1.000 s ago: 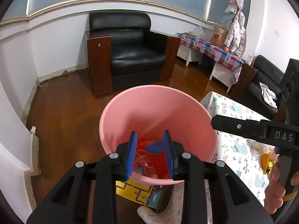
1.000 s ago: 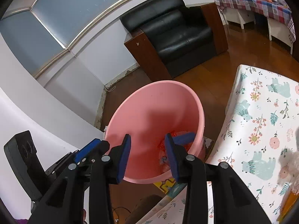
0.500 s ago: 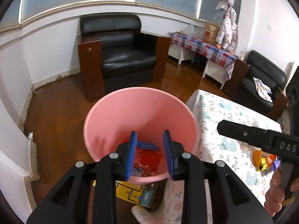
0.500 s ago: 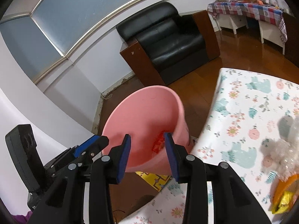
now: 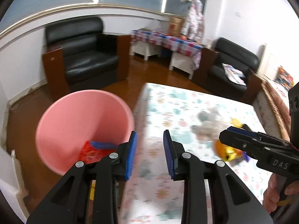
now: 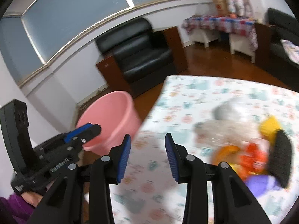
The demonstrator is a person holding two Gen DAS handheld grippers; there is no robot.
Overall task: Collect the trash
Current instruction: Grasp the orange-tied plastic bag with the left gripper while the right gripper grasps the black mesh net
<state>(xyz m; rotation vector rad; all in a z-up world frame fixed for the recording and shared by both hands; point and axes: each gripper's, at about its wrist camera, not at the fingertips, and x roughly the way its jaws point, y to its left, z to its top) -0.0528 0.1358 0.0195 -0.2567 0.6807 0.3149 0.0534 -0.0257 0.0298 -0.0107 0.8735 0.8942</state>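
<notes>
Both fingers pairs are being held wide apart with nothing between them: left gripper (image 5: 150,155), right gripper (image 6: 147,155). Compared with a second ago, both cameras are being swung away from the bin (image 5: 82,130) toward the table (image 5: 168,186); the bin, then dead ahead, is now being seen at 10 o'clock in both views. A red wrapper (image 5: 89,152) and a blue scrap (image 5: 102,145) are being seen inside the bin, so one drop is judged done and the next pick is judged to be starting.

Remaining trash (image 6: 248,155) is being seen at 3 o'clock in the right view: orange, yellow and purple wrappers, clear plastic (image 6: 224,125) at 2 o'clock, and a dark object (image 6: 280,158) beside them, too blurred to be named. In the left view the same pile (image 5: 226,151) is being partly hidden behind the right gripper.

Open tablecloth is being left straight ahead of both grippers. The table's left edge is being kept just beside the bin rim; whether they touch cannot be told. An armchair (image 5: 84,56) is being seen well apart at 11 o'clock.
</notes>
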